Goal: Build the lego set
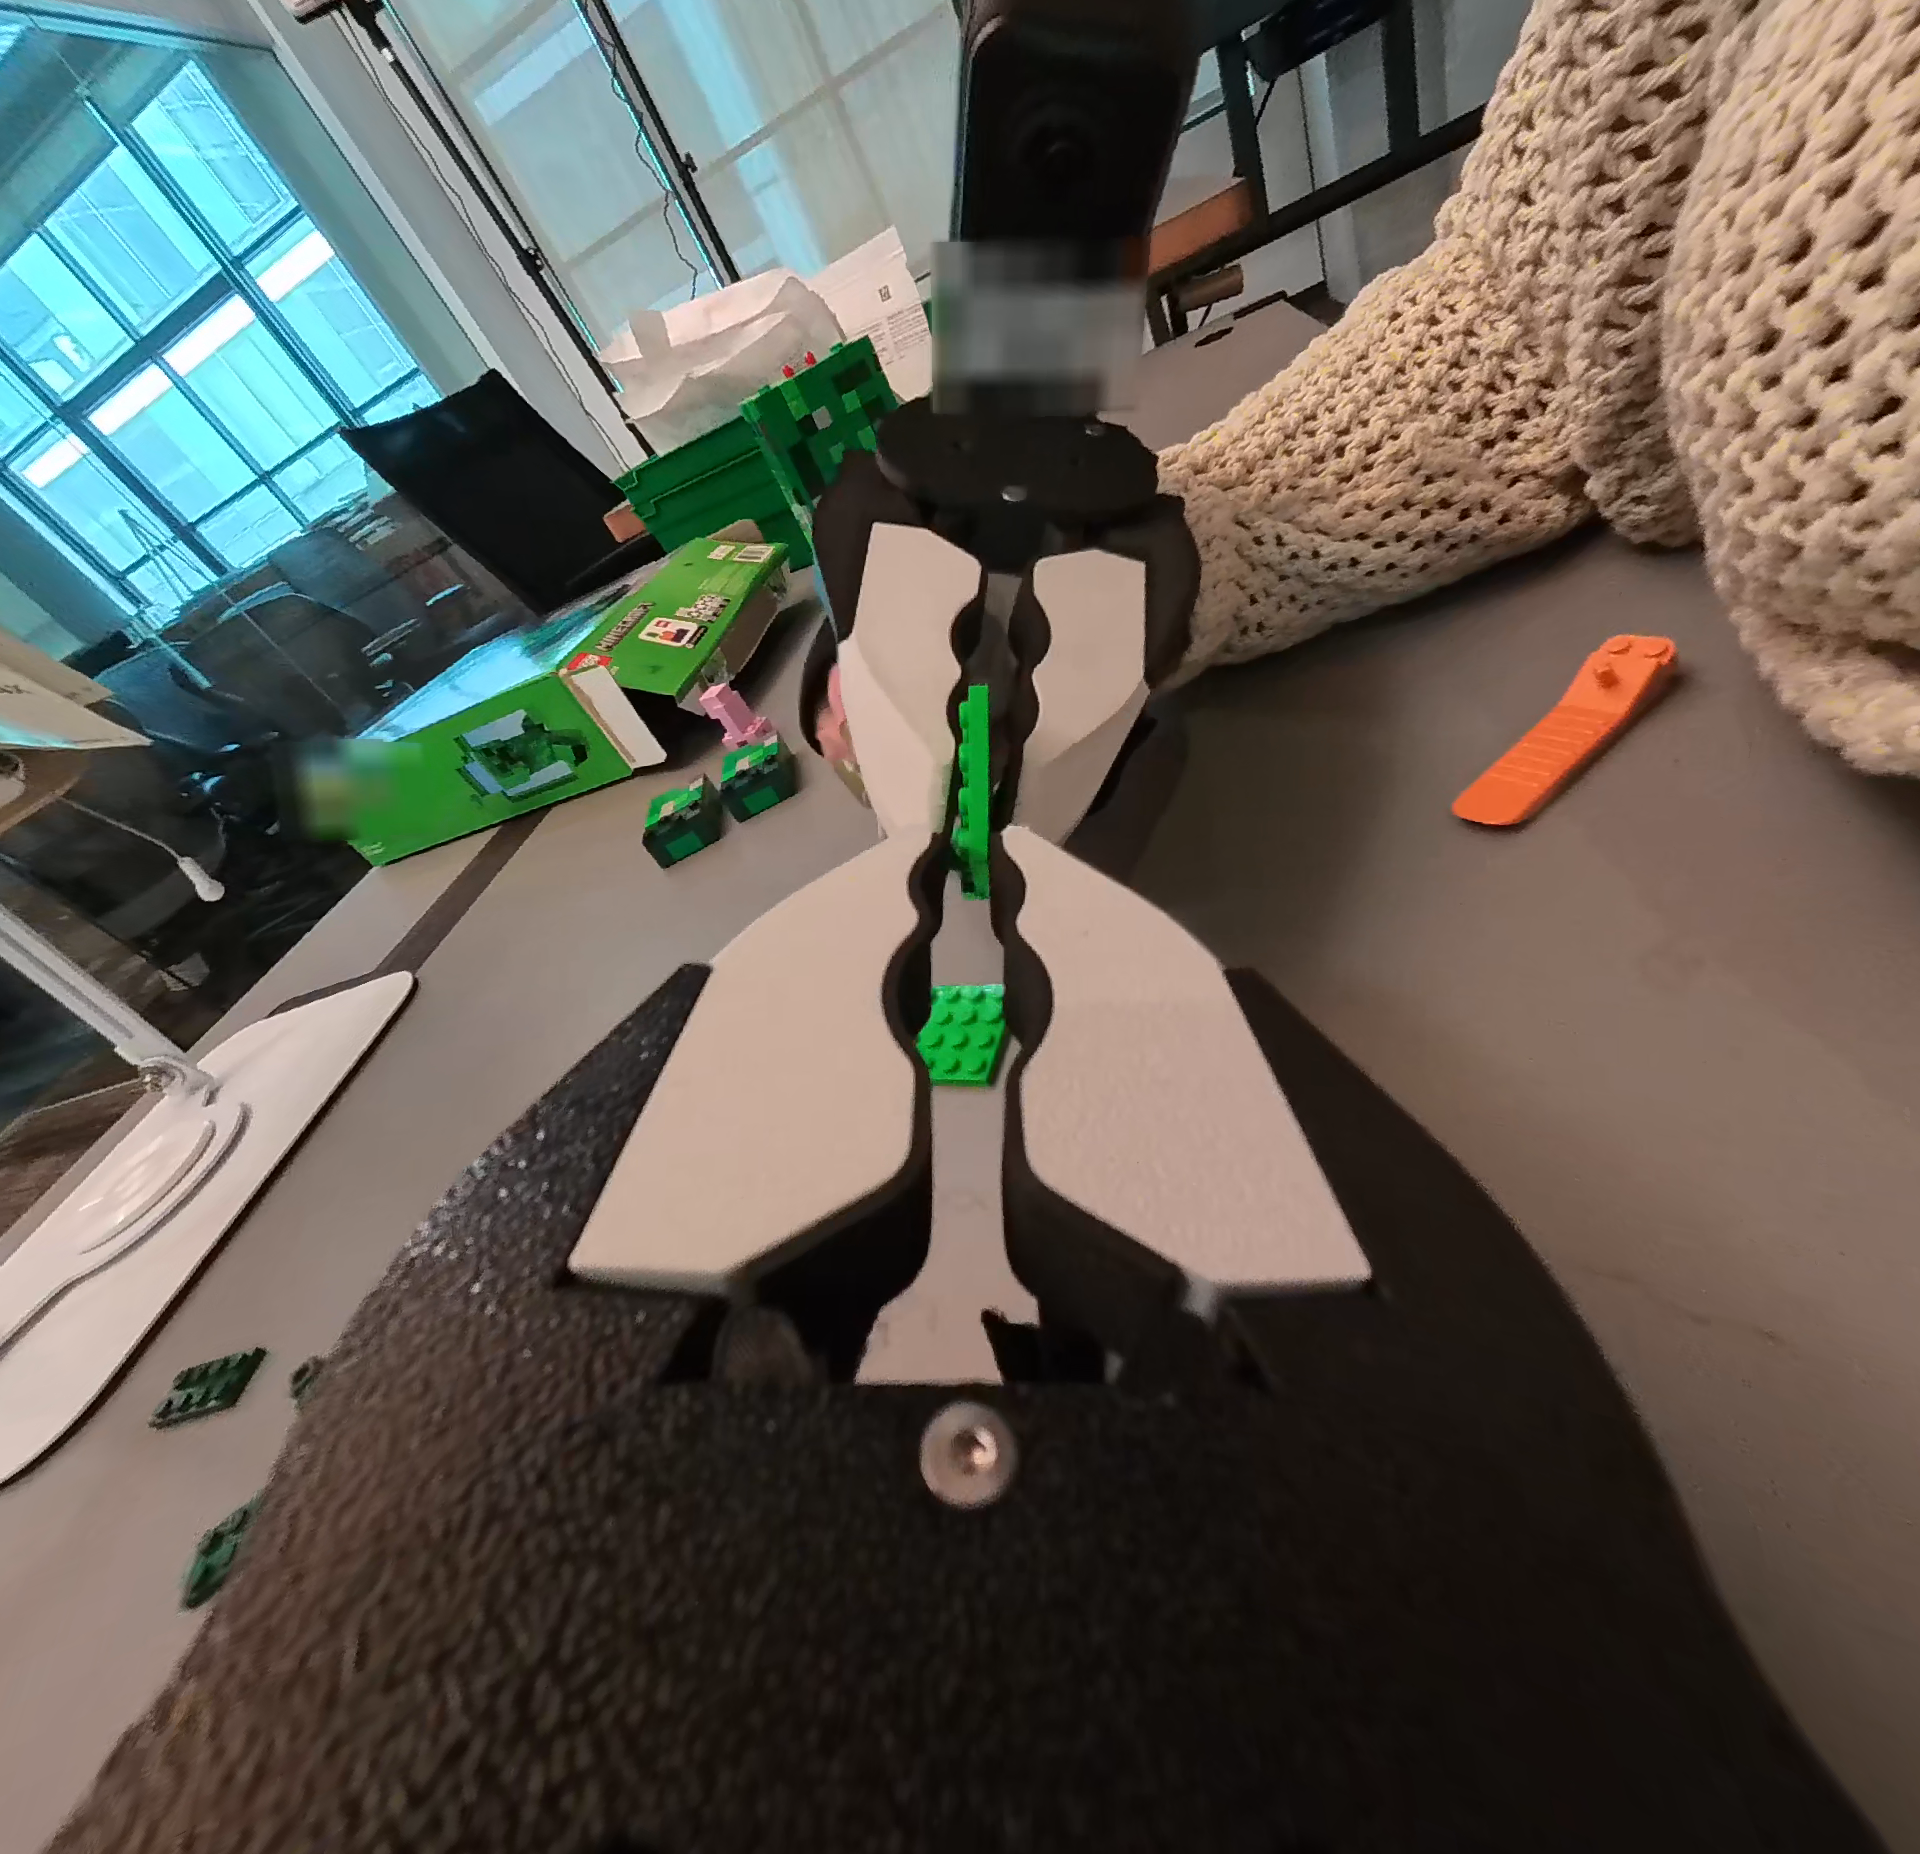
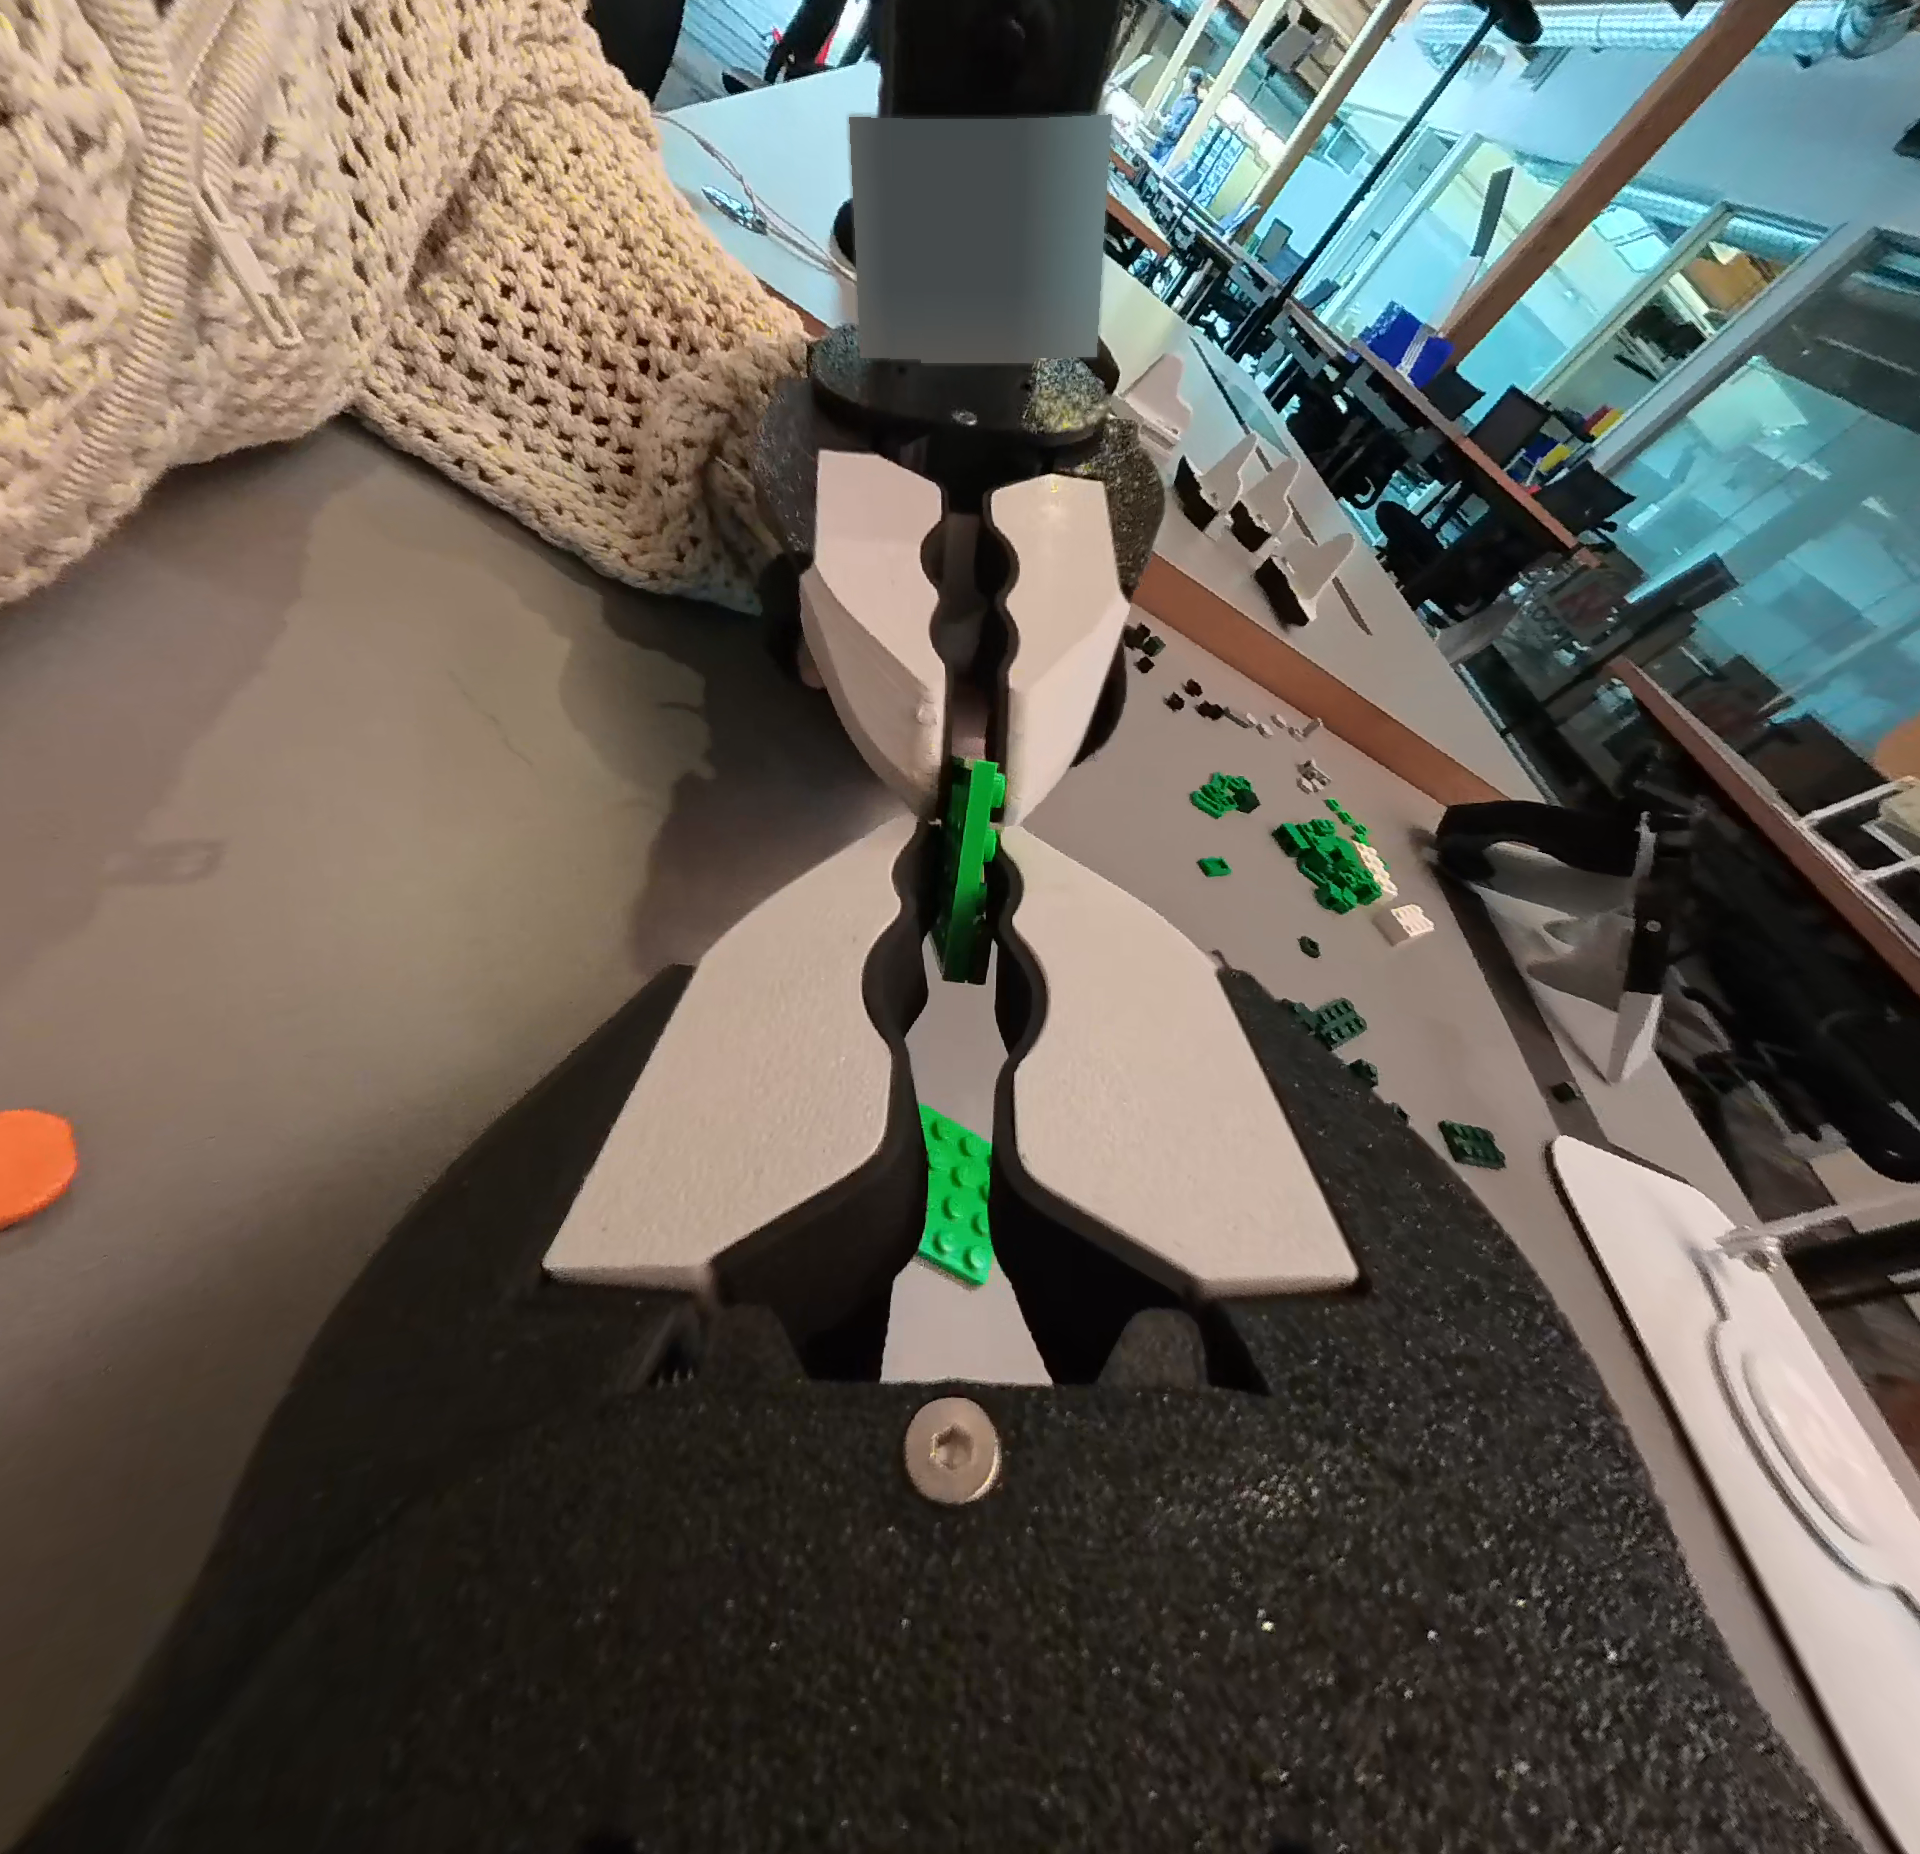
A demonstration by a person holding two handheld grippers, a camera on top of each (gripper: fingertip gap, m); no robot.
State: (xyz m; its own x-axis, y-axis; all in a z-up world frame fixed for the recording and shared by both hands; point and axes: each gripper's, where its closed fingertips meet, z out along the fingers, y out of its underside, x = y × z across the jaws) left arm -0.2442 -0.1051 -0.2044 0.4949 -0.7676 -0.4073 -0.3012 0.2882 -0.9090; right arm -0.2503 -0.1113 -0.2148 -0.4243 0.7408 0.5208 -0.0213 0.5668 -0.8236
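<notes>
My two grippers meet tip to tip above the grey table (image 1: 1455, 1077). A green lego plate (image 1: 975, 776) stands on edge between them. In the left wrist view, my left gripper (image 1: 971, 864) is shut on the plate's near end, and the right gripper beyond holds the rest. In the right wrist view, my right gripper (image 2: 966, 854) is shut on the same plate (image 2: 964, 890), which shows a darker green layer on one side. A second bright green plate (image 1: 961, 1035) lies flat on the table under the fingers, and it also shows in the right wrist view (image 2: 956, 1212).
An orange brick separator (image 1: 1569, 734) lies to one side. The green set box (image 1: 520, 734), small green builds (image 1: 717, 807) and a tall green build (image 1: 821, 422) stand behind. Loose green pieces (image 2: 1330, 859) are scattered about. White pads (image 1: 156, 1129) flank the area. A knit sleeve (image 1: 1558, 350) rests on the table. My two grippers' fingertips are within a few centimetres of each other.
</notes>
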